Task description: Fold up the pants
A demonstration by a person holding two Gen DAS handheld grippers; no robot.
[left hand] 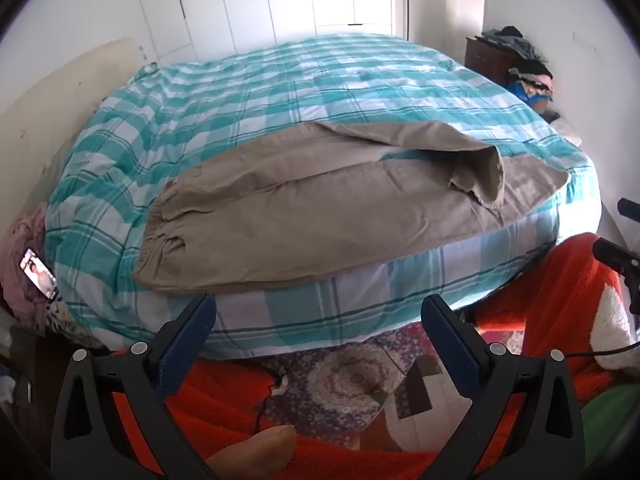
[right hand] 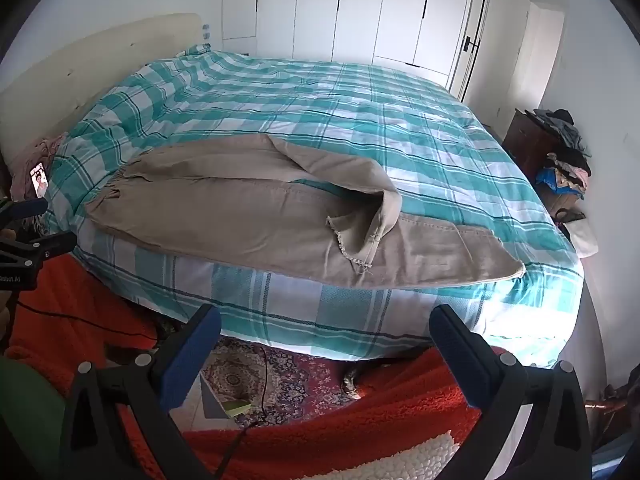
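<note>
1. Both tongs, the left gripper (left hand: pixel 318 316) and the right gripper (right hand: pixel 324 326), are hovering spread wide and gripping nothing, short of the bed's (right hand: pixel 440 120) near edge.
2. One pair of pants (left hand: pixel 304 216) is lying along that near edge, waistband left, one leg flopping back over the other.
3. The far half of the bed is lying bare.

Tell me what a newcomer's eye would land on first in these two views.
First, the beige pants spread along the near edge of the bed, one leg's frayed hem flopped back over the other. Next, the teal-and-white checked cover under them, then the orange blanket on the floor below the open, empty jaws of both grippers.
</note>
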